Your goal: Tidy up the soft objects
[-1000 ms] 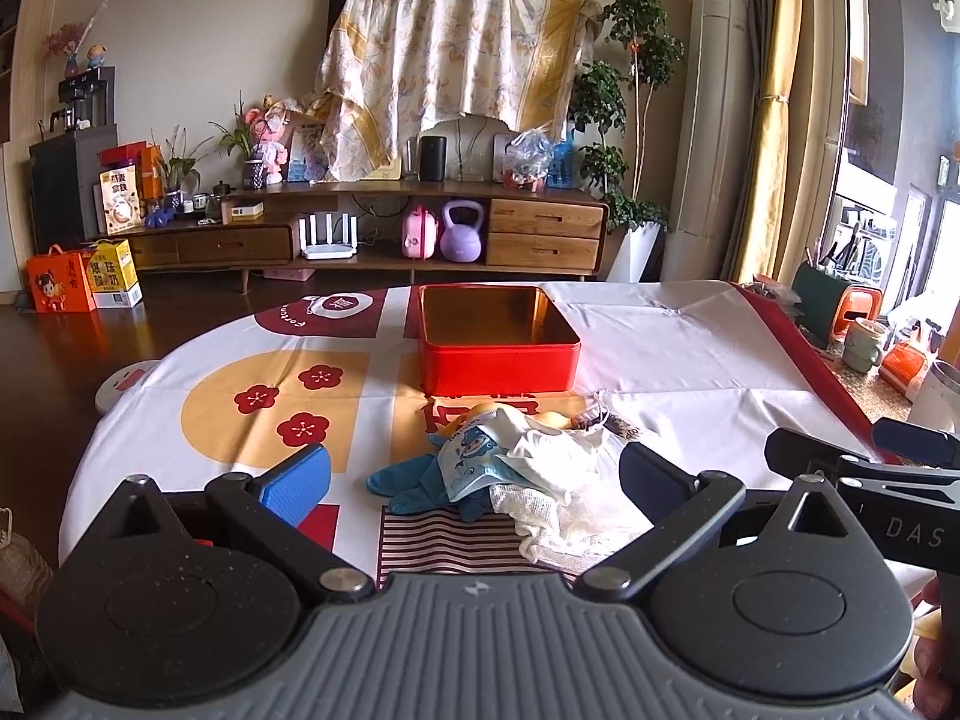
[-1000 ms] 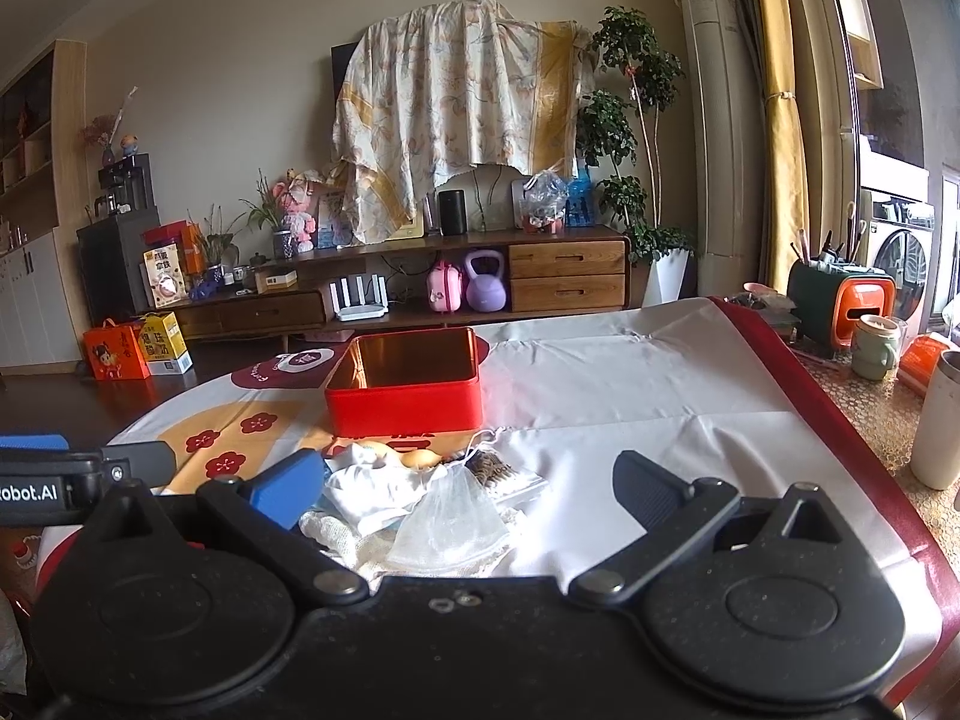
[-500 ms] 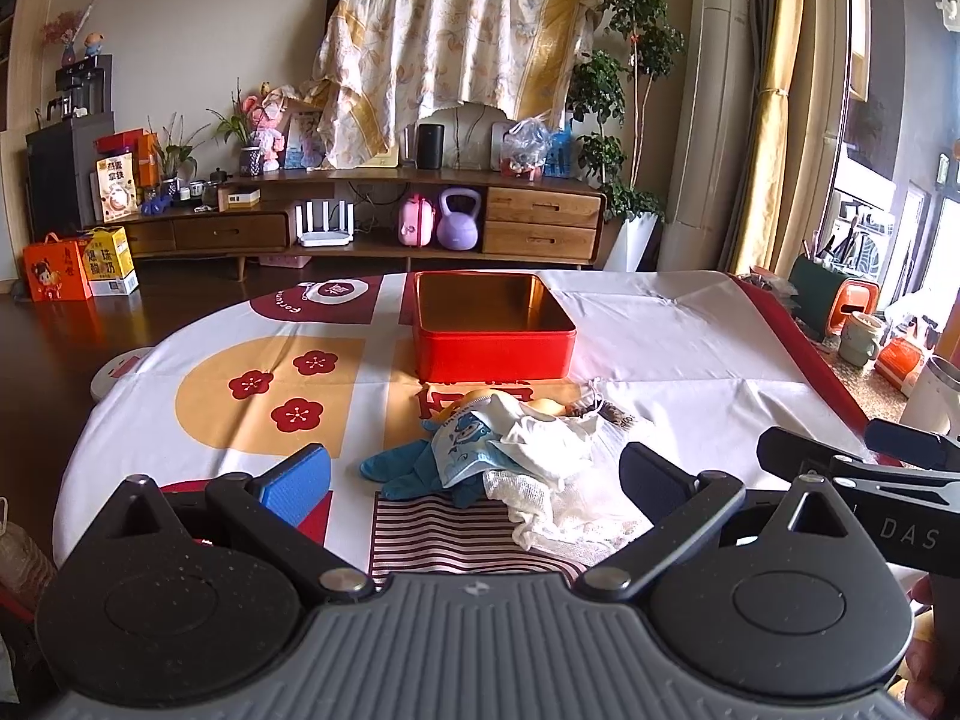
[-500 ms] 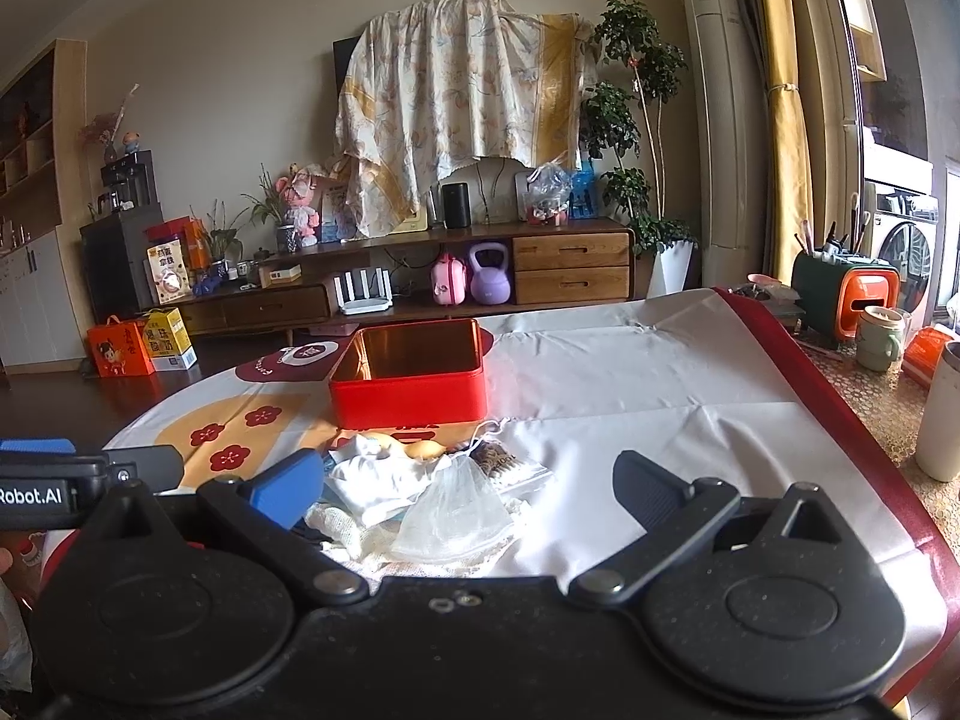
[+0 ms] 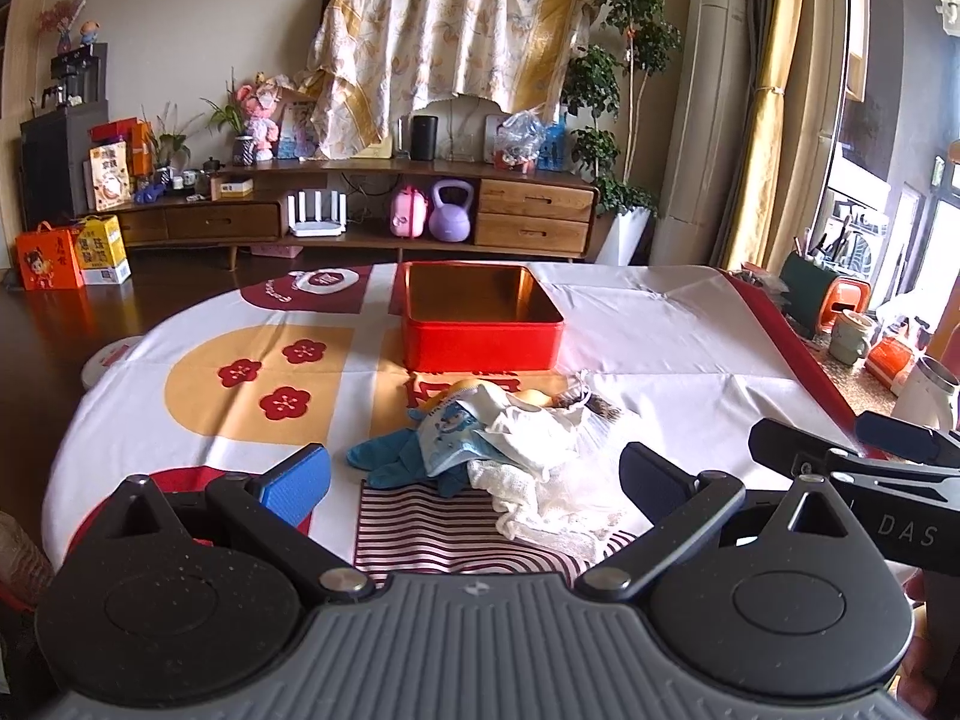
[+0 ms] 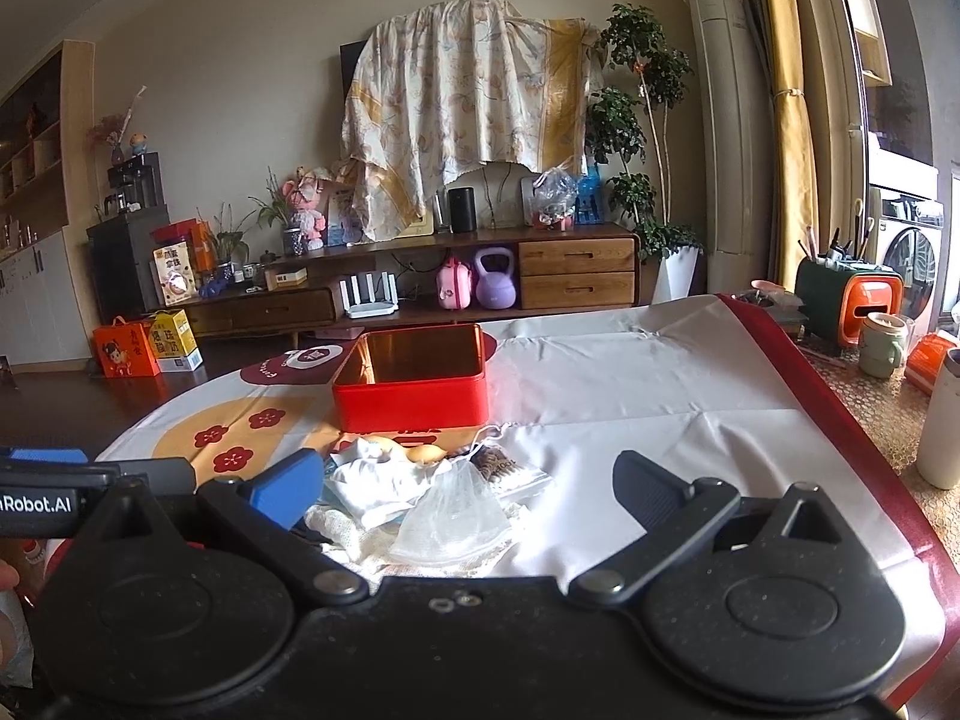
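Two grippers hover above the near edge of the tabletop (image 5: 660, 348). Left gripper (image 5: 474, 480) has its fingers spread wide, holding nothing; right gripper (image 6: 468, 477) likewise stands wide open and empty. Pile of soft objects (image 5: 522, 438), including a blue glove (image 5: 390, 459), white cloths and a mesh pouch (image 6: 456, 510), lies on the tablecloth just before both grippers. Red tin box (image 5: 480, 324) sits open beyond the pile, near it.
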